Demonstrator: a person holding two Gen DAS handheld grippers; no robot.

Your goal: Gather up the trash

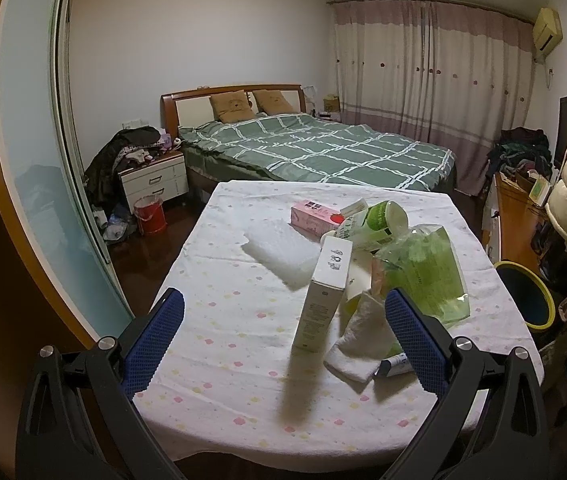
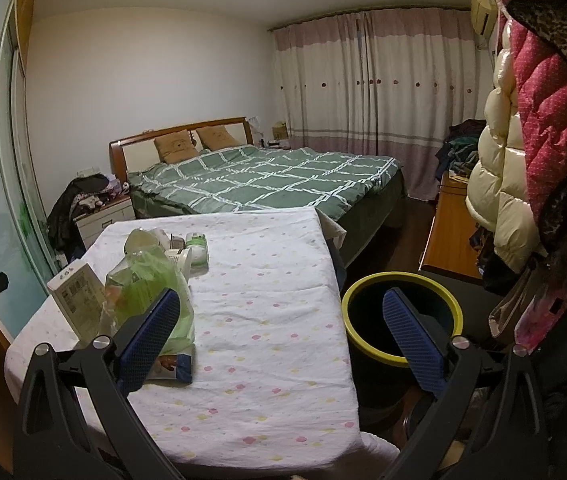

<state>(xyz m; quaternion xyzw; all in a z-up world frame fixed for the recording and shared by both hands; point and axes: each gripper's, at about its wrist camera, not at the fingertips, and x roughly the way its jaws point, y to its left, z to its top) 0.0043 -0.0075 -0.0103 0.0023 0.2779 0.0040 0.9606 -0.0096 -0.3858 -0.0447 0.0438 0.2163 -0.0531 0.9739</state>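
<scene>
Left wrist view shows the trash heaped right of centre on the table [image 1: 219,300], none of it gripped. A white carton [image 1: 325,296] stands nearly upright there, long axis running from lower frame to upper frame, top tilted slightly right and touching the items behind. Just right of it lie a folded white cloth [image 1: 357,340], a small tube [image 1: 395,364] and a clear green plastic bag [image 1: 427,276]. Behind are a green-labelled container [image 1: 375,222] on its side, long axis slanting toward upper right, a pink box [image 1: 315,214] lying flat, long axis left to right, and a sheet of white packing film [image 1: 279,250].

The left gripper [image 1: 283,340] hangs spread wide and empty, the carton between its fingers in the frame but untouched. The right gripper [image 2: 281,340] is likewise spread and empty, straddling the table edge, one finger over the bag, the other over the yellow-rimmed bin [image 2: 403,316] at lower right.

Risks, as judged: the tilted carton may topple if nudged before the fingers close, scattering the pile. The bag is slack and may slip or drag neighbouring items. Items released short of the bin would land on the floor.
</scene>
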